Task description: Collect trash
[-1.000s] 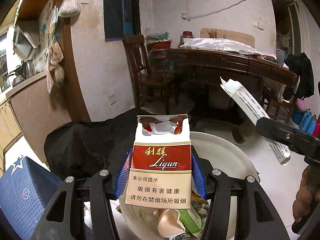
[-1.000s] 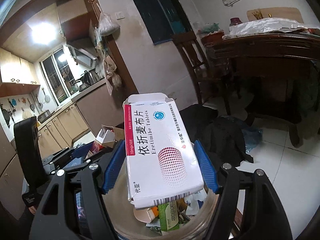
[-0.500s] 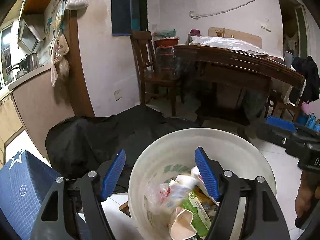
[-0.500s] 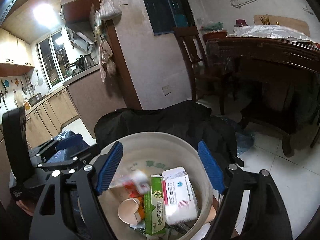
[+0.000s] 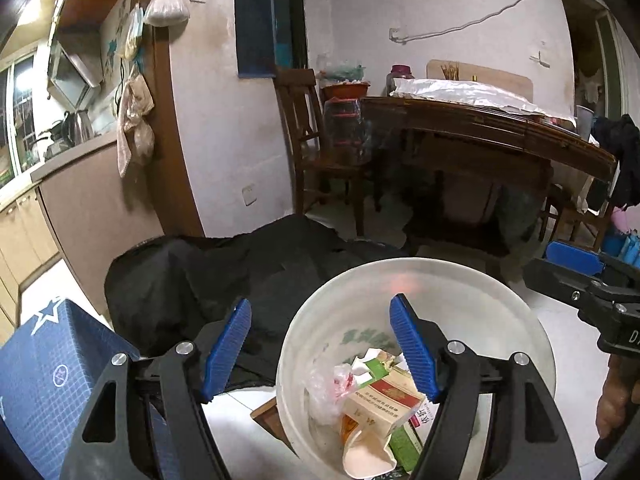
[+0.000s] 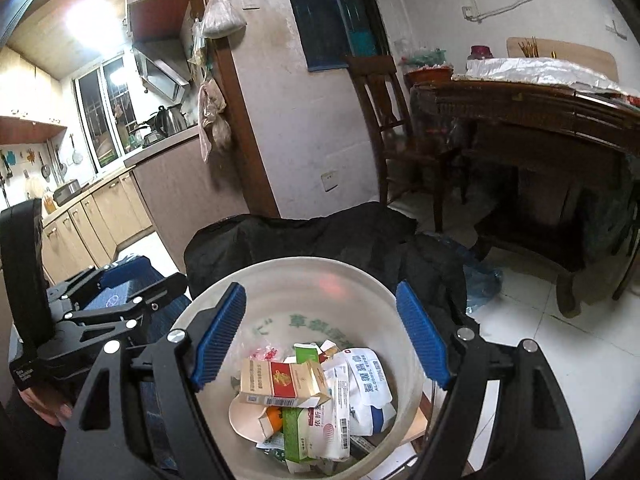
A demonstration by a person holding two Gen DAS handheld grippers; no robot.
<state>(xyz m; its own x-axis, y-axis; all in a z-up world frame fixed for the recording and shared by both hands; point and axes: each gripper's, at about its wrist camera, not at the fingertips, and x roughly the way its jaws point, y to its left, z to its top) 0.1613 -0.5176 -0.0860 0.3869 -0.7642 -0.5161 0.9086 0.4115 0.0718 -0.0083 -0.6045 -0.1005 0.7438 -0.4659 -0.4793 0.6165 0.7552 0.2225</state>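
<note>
Left wrist view, left gripper [image 5: 320,346]: jaws wide apart at the bottom centre, nothing between the blue pads; they have just been opening.
Right wrist view, right gripper [image 6: 320,334]: jaws also wide apart at the bottom centre, nothing held; they too have just been opening.
Bucket [image 5: 516,312]: white, round, in the lower right of the left view, directly below both grippers.
Cigarette pack [image 6: 282,380]: red and cream, lying on its side on top of the trash in the bucket, lower centre of the right view.
Pill box [image 6: 334,424]: white, lying in the bucket just right of and partly under the pack.
Other trash: a green carton [image 6: 298,428], a wipes packet [image 6: 368,382], a paper cup [image 6: 246,416], all inside the bucket.
Black cloth [image 5: 192,280]: heaped on the floor behind the bucket, centre of the frame.
Blue box [image 5: 48,368]: lower left of the left view.
Table [image 5: 500,128]: dark wood, right side, further back.
Chair [image 5: 300,120]: beside the table, at the wall.
</note>
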